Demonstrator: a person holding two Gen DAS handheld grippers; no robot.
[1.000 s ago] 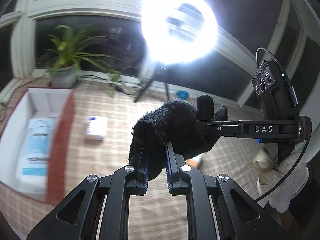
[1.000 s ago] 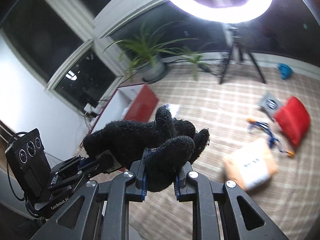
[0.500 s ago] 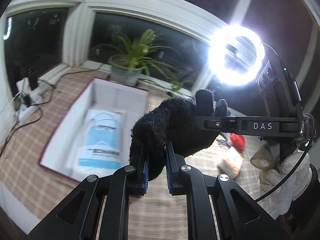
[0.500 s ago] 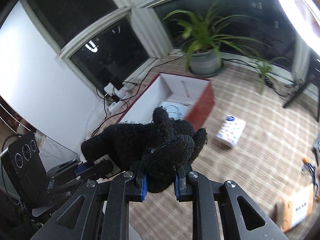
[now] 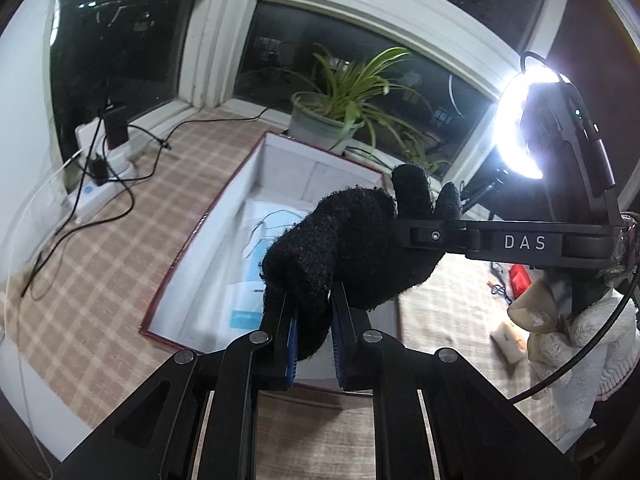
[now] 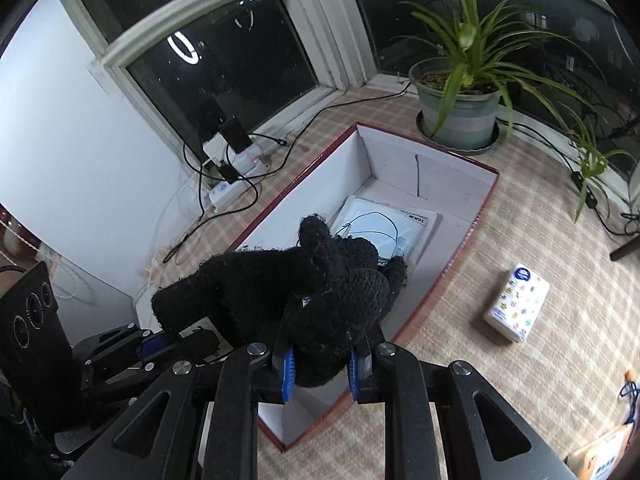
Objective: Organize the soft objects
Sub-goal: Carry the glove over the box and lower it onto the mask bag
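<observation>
A black knit glove is held in the air by both grippers. My left gripper is shut on its cuff end. My right gripper is shut on its finger end, and its arm also shows in the left wrist view. The glove hangs above a red-sided box with a white inside, also visible in the left wrist view. A pale blue plastic packet lies flat in the box.
A potted plant stands behind the box. A power strip with cables lies by the window. A white tissue pack lies right of the box. A ring light glares at right. An orange parcel lies on the checked mat.
Both grippers have carried the glove leftward across the mat, from the open floor to above the box. The grip on the glove is unchanged.
</observation>
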